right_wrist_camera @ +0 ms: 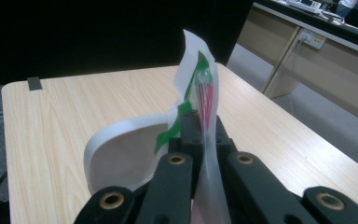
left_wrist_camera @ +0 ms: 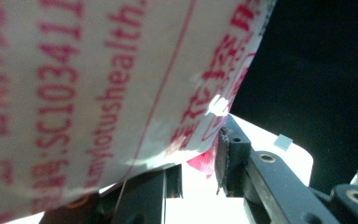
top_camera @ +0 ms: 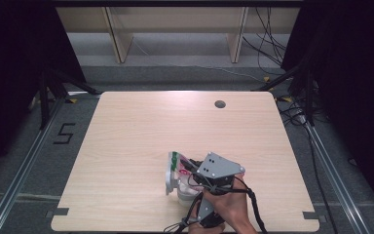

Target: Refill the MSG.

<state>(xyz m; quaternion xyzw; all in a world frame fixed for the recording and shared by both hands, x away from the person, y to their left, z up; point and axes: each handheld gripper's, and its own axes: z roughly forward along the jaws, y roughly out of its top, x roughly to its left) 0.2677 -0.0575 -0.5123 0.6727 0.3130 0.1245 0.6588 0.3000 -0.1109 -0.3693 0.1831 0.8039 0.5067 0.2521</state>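
Note:
A white plastic packet (top_camera: 174,171) with red print and a green stripe stands curled near the table's front middle. My right gripper (top_camera: 190,168), under its grey plate, points left and is shut on the packet's thin top edge (right_wrist_camera: 200,88); in the right gripper view its jaws (right_wrist_camera: 200,121) pinch the film. My left gripper (top_camera: 198,197) sits just below it, by the person's hand (top_camera: 226,209). In the left gripper view the packet (left_wrist_camera: 98,84) hangs close over the jaws, and its lower edge sits between the fingertips (left_wrist_camera: 226,149), which stand a little apart.
The light wooden table (top_camera: 141,122) has a round cable hole (top_camera: 219,104) at the back right. Wooden shelving (top_camera: 175,29) stands beyond it, cables (top_camera: 272,48) trail on the floor at right, and a "5" mark (top_camera: 64,133) is on the floor at left.

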